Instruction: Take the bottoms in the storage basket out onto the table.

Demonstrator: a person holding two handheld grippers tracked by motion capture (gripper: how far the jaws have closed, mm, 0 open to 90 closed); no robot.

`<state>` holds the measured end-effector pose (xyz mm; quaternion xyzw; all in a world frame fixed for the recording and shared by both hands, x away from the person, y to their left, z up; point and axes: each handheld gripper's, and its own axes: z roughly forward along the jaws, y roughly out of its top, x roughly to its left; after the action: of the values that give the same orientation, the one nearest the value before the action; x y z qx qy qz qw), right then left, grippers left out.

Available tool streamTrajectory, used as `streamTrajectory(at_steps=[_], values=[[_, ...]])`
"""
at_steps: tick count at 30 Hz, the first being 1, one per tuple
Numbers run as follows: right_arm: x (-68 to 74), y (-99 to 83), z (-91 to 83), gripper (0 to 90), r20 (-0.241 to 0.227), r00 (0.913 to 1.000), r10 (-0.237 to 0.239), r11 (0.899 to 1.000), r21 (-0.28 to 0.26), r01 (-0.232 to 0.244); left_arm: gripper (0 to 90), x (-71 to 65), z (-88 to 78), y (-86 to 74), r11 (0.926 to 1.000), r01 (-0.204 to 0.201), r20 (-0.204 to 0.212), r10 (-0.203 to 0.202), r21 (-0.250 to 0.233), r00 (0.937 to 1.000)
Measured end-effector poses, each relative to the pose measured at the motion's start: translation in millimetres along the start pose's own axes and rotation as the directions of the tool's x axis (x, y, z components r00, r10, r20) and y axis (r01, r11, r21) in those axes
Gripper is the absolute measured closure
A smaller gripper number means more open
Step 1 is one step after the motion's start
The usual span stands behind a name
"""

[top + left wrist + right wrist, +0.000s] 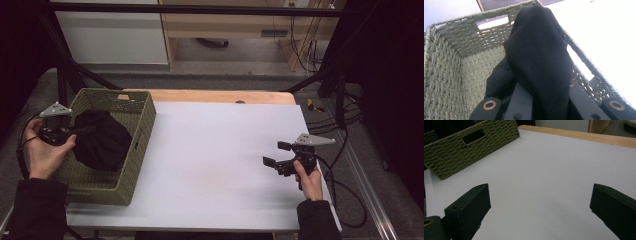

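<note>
A green woven basket stands at the table's left end, with a black cloth bundled inside it. My left gripper reaches over the basket's left rim and is shut on the black cloth, which rises in a fold between its jaws. The basket's inner walls surround the cloth. My right gripper hovers over the white table top near the right edge, open with nothing between its jaws. In the right gripper view the basket sits at the far upper left.
A wooden strip runs along the table's far edge. Black frame bars stand behind the basket, and cables hang off the right side. The white sheet stretches between basket and right gripper.
</note>
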<state>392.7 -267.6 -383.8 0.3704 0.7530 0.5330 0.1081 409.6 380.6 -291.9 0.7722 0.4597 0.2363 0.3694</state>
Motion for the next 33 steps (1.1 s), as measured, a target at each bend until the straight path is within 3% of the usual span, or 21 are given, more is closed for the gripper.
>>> streamTrajectory(at_steps=[33], values=[[0.0, 0.0, 0.1, 3.7, -0.001, 1.0000, -0.001, 1.000, 0.001, 0.001, 85.5, -8.2, -29.1, 17.8, 0.9985, -0.026, 0.009, 0.026, -0.048, 0.9996]])
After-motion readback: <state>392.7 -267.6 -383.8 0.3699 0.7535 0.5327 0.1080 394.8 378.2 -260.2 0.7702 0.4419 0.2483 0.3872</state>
